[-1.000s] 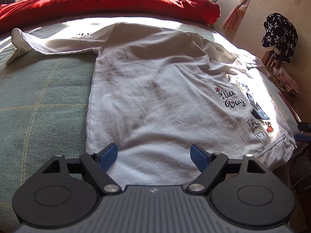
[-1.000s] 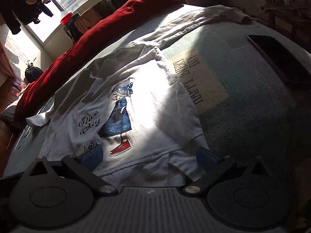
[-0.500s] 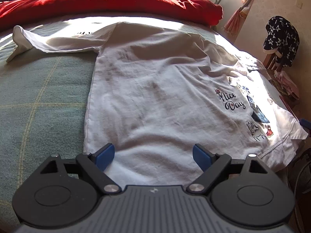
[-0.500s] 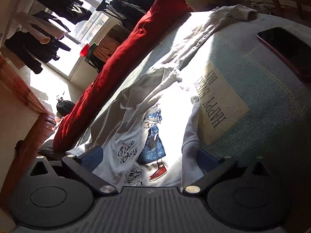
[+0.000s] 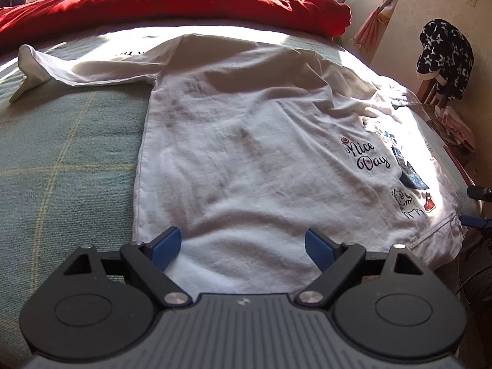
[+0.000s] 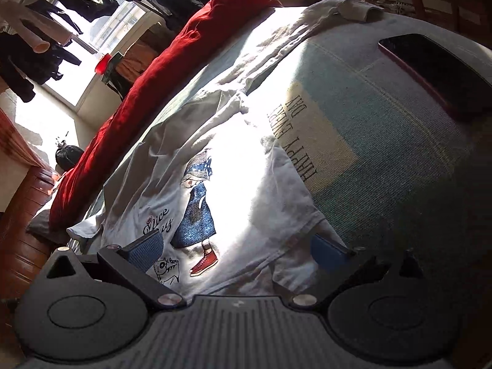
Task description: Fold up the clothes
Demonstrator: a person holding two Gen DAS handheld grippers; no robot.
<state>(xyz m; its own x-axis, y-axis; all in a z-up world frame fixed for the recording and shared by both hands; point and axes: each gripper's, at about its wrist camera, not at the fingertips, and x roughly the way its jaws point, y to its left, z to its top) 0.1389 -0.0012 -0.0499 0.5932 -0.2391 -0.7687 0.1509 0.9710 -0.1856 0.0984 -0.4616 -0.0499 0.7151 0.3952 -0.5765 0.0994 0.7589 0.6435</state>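
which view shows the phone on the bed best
The right wrist view. The dark phone with a red edge lies flat on the green bedspread, beyond the white shirt and apart from it. The left wrist view does not show the phone at all; it shows mostly the shirt.

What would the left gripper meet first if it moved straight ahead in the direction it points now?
Most likely the white shirt. The left gripper has its jaws open over the shirt's near hem, and the cloth fills the line ahead. The red blanket lies further on. How high the gripper is above the cloth is unclear.
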